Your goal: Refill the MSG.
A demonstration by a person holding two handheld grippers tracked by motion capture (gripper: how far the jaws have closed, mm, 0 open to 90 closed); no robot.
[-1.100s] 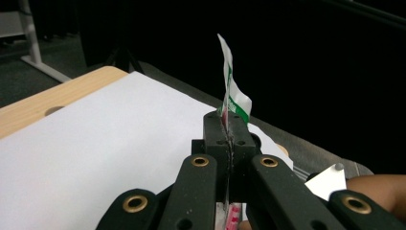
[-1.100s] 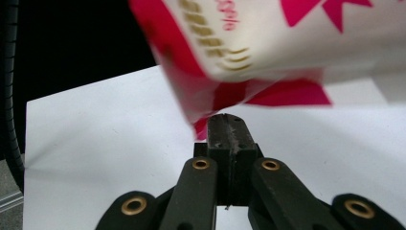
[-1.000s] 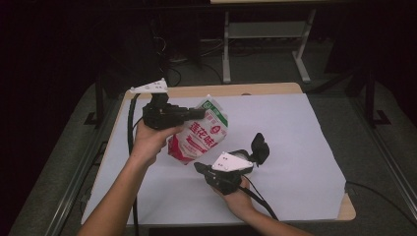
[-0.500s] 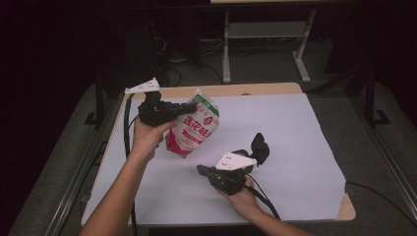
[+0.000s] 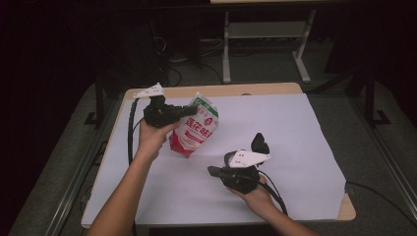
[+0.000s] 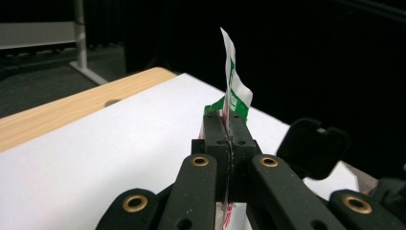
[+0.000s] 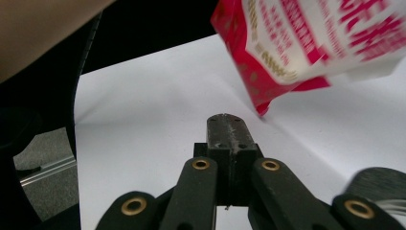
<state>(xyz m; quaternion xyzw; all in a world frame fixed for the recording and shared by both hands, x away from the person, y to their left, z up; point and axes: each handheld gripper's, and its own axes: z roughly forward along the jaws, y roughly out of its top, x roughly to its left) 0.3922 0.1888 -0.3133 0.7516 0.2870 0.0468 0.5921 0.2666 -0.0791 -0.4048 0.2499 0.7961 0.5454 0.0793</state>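
Note:
A red and white printed pouch (image 5: 194, 130) with a green top edge hangs tilted above the white sheet (image 5: 295, 128), its lower corner close to the sheet. My left gripper (image 5: 189, 111) is shut on the pouch's upper edge; in the left gripper view the thin edge of the pouch (image 6: 233, 91) stands pinched between the two black jaws. My right gripper (image 5: 211, 171) is held low over the sheet in front of the pouch, jaws shut with nothing in them. In the right gripper view the pouch (image 7: 306, 43) hangs just beyond my right gripper (image 7: 226, 125).
The white sheet covers most of a wooden table (image 5: 246, 89), with bare wood along the far edge. A metal frame (image 5: 265, 34) stands on the floor beyond. A cable (image 5: 131, 132) trails from the left gripper. A forearm (image 7: 43, 28) crosses the right gripper view's upper left.
The left gripper has carried the pouch a little left and lower, its bottom corner now near the sheet. The right gripper has shifted slightly right and toward the pouch.

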